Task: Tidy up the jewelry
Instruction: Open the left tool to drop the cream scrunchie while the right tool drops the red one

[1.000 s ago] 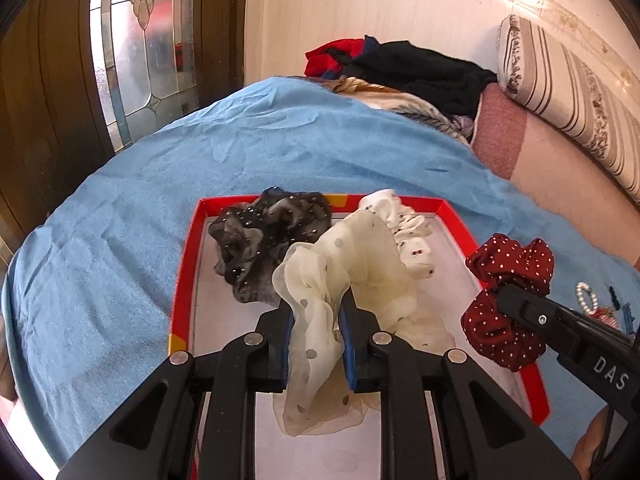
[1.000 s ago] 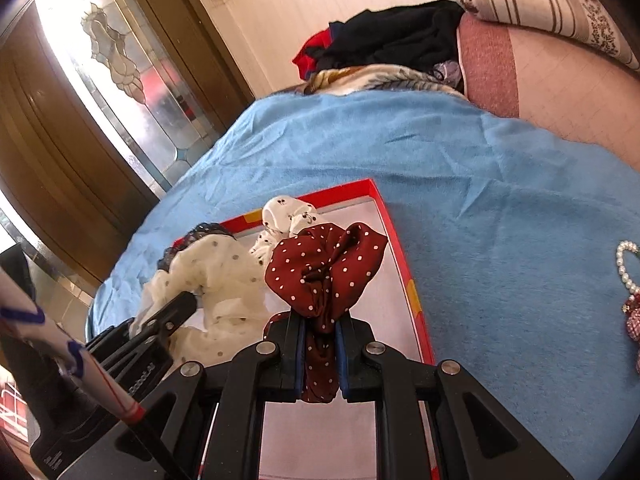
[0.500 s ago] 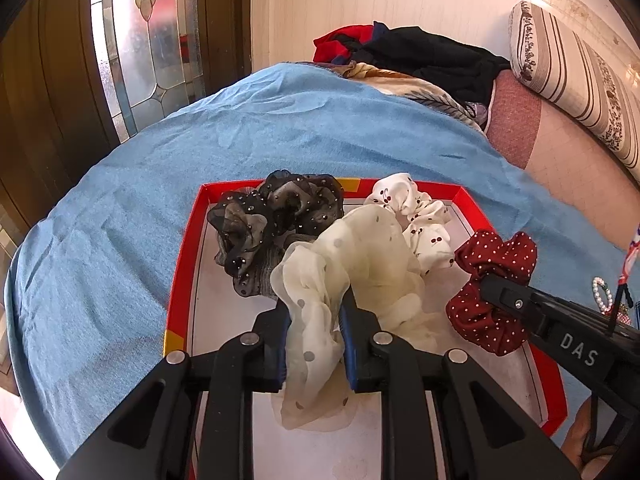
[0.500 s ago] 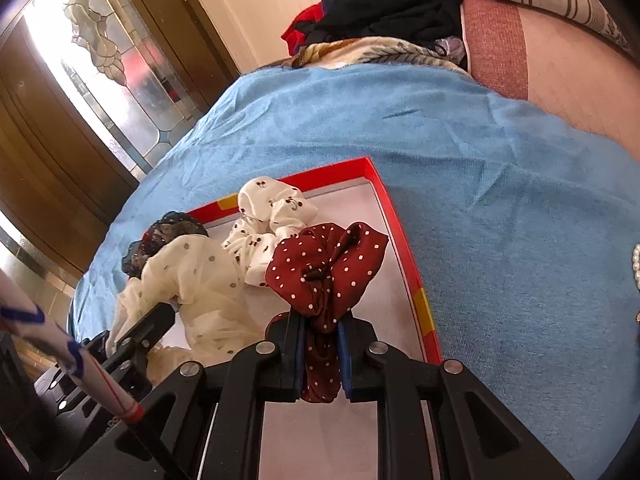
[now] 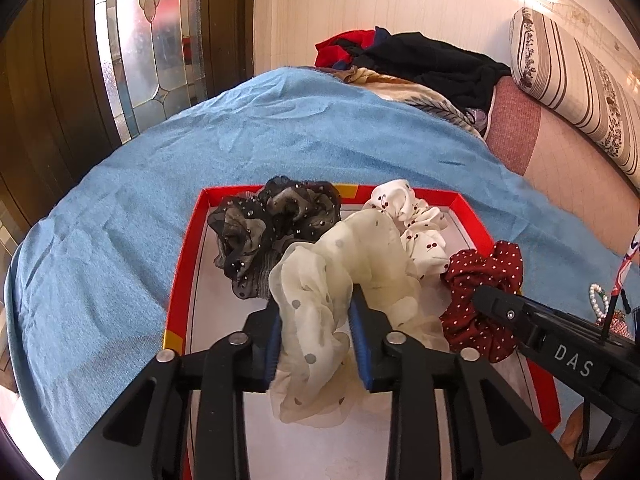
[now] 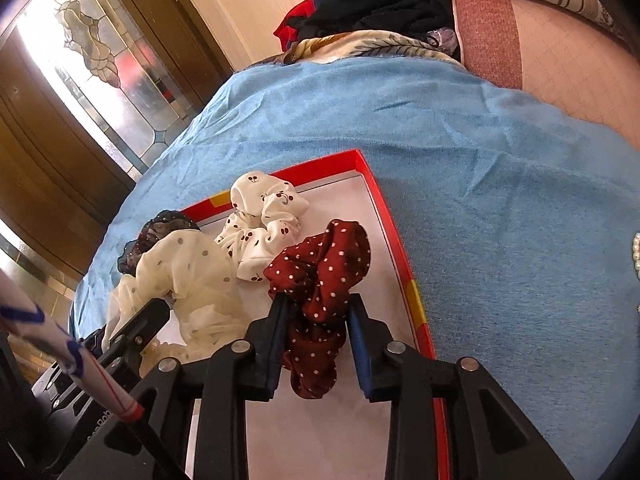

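Over the red-rimmed shallow cardboard tray (image 5: 182,276), left gripper (image 5: 316,340) loosely bracketed sheer cream dotted scrunchie (image 5: 340,264), right gripper (image 6: 316,338) likewise dark-red polka-dot scrunchie (image 6: 320,268), fingers parted, apparently releasing.

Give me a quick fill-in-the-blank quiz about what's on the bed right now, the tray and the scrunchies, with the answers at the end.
1. The tray has a ___ rim.
2. It lies on a ___ blanket.
3. The left gripper has the ___ dotted scrunchie between its fingers.
4. The white scrunchie is printed with small ___.

Answers: red; blue; cream; cherries.
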The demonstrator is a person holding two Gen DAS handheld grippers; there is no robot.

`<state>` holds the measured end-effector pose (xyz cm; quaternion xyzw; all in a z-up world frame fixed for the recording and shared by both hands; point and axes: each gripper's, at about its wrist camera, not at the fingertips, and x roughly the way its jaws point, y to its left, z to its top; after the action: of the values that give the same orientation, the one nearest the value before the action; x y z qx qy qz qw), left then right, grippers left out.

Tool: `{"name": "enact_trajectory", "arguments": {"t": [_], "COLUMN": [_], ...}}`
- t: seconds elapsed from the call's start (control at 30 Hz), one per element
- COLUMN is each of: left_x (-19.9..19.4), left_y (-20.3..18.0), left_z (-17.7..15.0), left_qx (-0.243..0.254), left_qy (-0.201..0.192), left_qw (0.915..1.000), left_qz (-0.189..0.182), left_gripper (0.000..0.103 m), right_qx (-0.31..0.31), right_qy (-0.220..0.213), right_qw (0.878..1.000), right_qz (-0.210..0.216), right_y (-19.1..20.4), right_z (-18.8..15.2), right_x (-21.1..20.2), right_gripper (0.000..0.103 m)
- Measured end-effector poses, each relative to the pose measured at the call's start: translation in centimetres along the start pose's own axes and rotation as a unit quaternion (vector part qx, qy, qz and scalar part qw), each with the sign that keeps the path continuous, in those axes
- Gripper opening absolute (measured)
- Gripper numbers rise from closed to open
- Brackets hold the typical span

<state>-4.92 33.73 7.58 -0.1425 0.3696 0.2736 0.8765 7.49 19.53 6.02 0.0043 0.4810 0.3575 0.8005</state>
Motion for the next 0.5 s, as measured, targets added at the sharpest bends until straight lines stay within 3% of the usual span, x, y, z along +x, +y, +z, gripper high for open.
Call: {"name": "enact_trajectory", "arguments": {"t": [0.5], "left_x": [-2.0], "left_y": [-0.5], "left_z": [0.5], "left_qx": [-0.006], "left_qy": [-0.035], "left_qw": [0.9993], "left_qz": [-0.003], "left_gripper": [0.038], "right_qx": [-0.002], "right_qy": [-0.025], "right_qw": [1.000], "right_qz": [0.011], "right_y": [-0.1], "right_z": [-0.2], "right_x": [-3.7], "right_gripper": [0.036]}}
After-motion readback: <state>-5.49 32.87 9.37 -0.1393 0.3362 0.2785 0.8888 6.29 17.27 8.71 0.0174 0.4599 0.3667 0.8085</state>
